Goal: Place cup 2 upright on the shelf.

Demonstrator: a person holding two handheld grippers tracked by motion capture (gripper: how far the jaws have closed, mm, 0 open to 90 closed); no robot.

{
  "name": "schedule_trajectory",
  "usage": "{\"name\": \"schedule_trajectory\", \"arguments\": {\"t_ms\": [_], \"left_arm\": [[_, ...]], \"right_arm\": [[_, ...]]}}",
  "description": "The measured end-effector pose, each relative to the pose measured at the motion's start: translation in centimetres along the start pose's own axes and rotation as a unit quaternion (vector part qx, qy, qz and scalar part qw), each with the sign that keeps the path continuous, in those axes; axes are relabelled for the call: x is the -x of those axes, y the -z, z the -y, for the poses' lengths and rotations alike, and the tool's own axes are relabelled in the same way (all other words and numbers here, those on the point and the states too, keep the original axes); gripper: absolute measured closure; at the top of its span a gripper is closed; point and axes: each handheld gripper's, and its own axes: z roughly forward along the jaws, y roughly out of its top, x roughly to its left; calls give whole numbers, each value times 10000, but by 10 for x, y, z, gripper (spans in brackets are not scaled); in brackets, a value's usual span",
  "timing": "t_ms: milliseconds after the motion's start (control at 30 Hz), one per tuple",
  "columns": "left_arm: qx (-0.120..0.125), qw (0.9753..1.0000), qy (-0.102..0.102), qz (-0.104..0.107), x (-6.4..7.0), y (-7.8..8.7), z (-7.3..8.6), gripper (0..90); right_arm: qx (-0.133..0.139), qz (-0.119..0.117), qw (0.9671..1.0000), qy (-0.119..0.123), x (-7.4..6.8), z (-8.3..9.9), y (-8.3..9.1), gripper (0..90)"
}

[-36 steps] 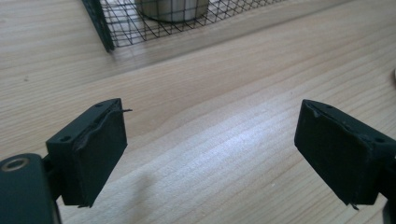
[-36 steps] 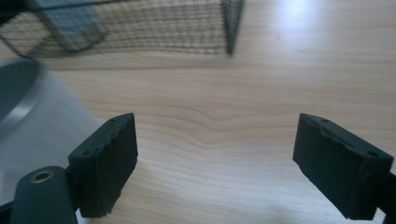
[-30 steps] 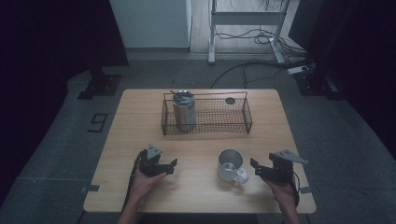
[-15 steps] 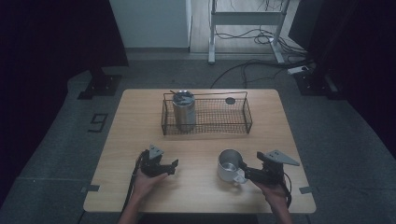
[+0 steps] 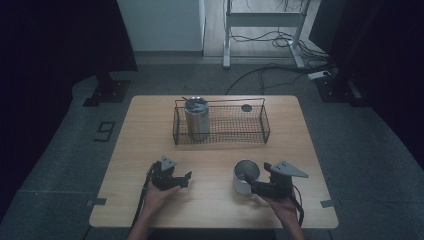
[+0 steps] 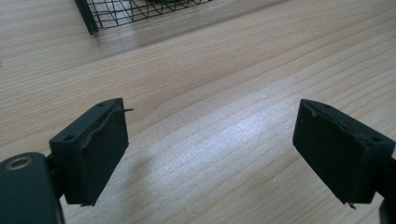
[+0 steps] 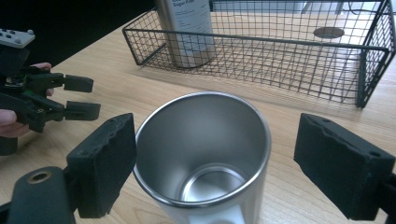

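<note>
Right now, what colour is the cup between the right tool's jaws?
Shiny silver metal inside, white outer wall: the cup, best in the right gripper view.

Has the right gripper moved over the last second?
Yes. The right gripper has shifted left, closing on the steel cup, which stands where it was before the wire basket.

An empty, open-topped cylindrical steel mug [image 7: 203, 154] with a polished inside and pale outer wall stands upright on the light wooden table [image 5: 215, 155], near its front edge, right of centre.
</note>
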Motion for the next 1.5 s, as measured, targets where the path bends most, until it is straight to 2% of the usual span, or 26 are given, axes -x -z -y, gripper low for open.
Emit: {"name": "schedule_trajectory", "arguments": {"t_ms": [333,567,767,1100,1267,1500], "left_arm": [[-18,10000,24,-2,1,0,0,106],[-89,10000,16,34,1,-2,1,106],[-158,9999,31,58,1,-4,2,106],[-174,9998,19,63,2,-4,2,116],[-201,9998,29,59,1,-5,3,120],[-206,9998,61,37,0,-5,3,129]], "right_arm": [[-207,25,9996,211,-10,2,-10,82],[-500,119,9980,374,-14,4,-19,31],[-643,175,9971,355,-12,7,-25,55],[-826,296,9948,508,-14,11,-34,47],[-1086,432,9908,675,-14,17,-44,62],[-1053,419,9909,729,-14,19,-45,70]]}}
